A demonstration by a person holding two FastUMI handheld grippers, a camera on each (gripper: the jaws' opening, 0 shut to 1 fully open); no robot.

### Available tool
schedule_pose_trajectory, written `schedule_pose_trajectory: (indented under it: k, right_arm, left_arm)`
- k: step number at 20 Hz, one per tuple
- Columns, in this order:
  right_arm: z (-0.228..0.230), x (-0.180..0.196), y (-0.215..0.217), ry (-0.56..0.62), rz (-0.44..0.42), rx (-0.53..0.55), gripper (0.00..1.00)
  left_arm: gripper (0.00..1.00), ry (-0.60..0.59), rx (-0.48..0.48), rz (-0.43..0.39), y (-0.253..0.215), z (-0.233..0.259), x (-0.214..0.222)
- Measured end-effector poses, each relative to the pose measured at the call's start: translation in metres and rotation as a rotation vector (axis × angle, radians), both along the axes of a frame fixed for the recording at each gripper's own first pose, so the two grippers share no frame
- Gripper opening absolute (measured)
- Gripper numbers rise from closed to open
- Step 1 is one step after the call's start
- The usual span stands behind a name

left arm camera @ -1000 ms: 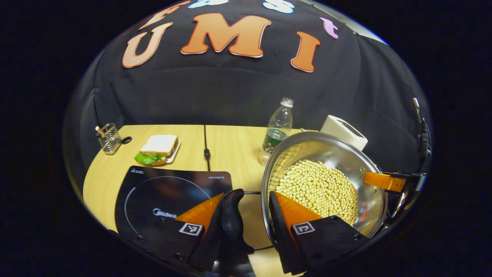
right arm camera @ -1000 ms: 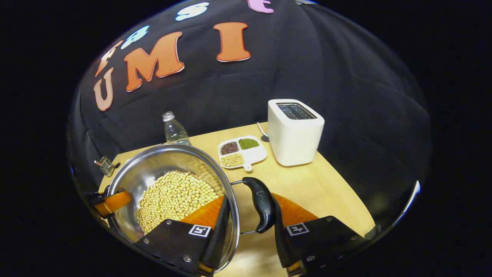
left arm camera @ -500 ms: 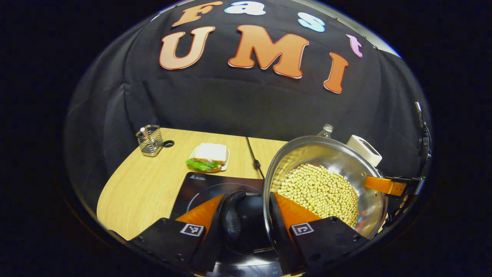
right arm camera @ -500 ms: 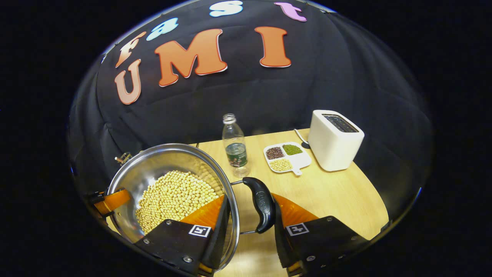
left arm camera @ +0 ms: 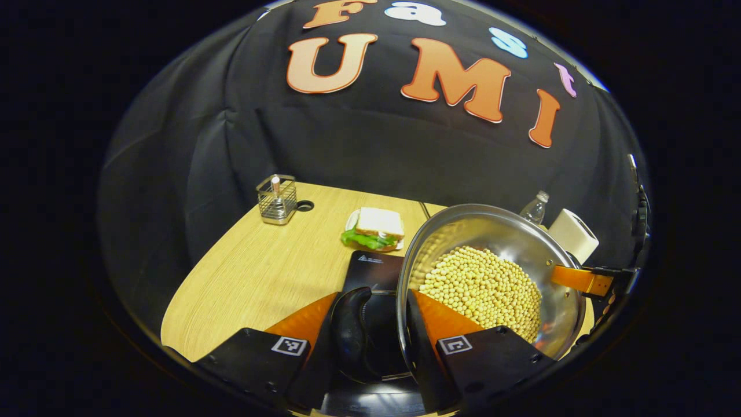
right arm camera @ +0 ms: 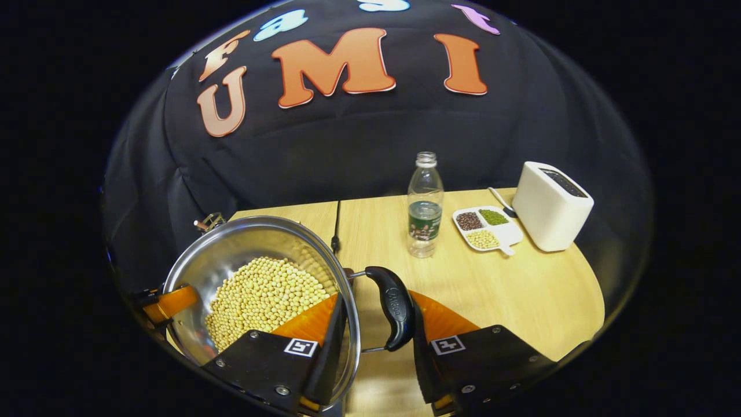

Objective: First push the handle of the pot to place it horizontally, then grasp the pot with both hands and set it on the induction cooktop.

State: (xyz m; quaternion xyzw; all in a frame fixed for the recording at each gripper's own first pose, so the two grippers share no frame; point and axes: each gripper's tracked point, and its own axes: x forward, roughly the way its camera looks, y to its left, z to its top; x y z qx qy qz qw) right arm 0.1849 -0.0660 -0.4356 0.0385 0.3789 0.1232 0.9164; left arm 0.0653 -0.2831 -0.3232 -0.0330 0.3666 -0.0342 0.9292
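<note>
**Pot held over the cooktop**

While both grippers clamp its side handles, the pot (left arm camera: 492, 278) of beans hangs level, handle axis running left-right: left gripper (left arm camera: 370, 341) over the cooktop (left arm camera: 373, 266), right gripper (right arm camera: 376, 339) above the table (right arm camera: 509, 289).

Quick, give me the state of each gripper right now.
Left gripper: shut on the pot, one finger inside the rim, one outside its handle.
Right gripper: shut on the pot, gripping rim and handle the same way.
</note>
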Motion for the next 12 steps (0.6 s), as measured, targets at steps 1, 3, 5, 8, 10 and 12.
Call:
schedule_pose_trajectory:
  k: [1,3,5,8,10,12]
  right_arm:
    - [0.0009,0.0012,-0.0007,0.012,0.005,-0.001,0.57]
    - [0.0043,0.0012,-0.0043,0.032,0.015,-0.006,0.57]
    - [0.0036,0.0015,-0.0062,0.054,0.024,-0.018,0.57]
    - [0.0038,0.0020,-0.0041,0.065,0.026,-0.040,0.53]
    - [0.0060,0.0018,-0.0037,0.075,0.029,-0.049,0.57]
    - [0.0090,0.0010,-0.0050,0.088,0.022,-0.048,0.57]
  left_arm:
    - [0.68,0.008,0.005,0.004,0.0021,0.0036,-0.0008]
    - [0.65,0.026,0.010,0.011,0.0030,0.0074,-0.0012]
    - [0.70,0.041,0.014,0.015,0.0041,0.0119,-0.0005]
    - [0.71,0.073,0.004,0.013,0.0032,0.0088,0.0000]
    - [0.65,0.090,-0.005,0.011,0.0050,0.0086,0.0000]
    - [0.65,0.103,-0.009,0.009,0.0066,0.0066,-0.0005]
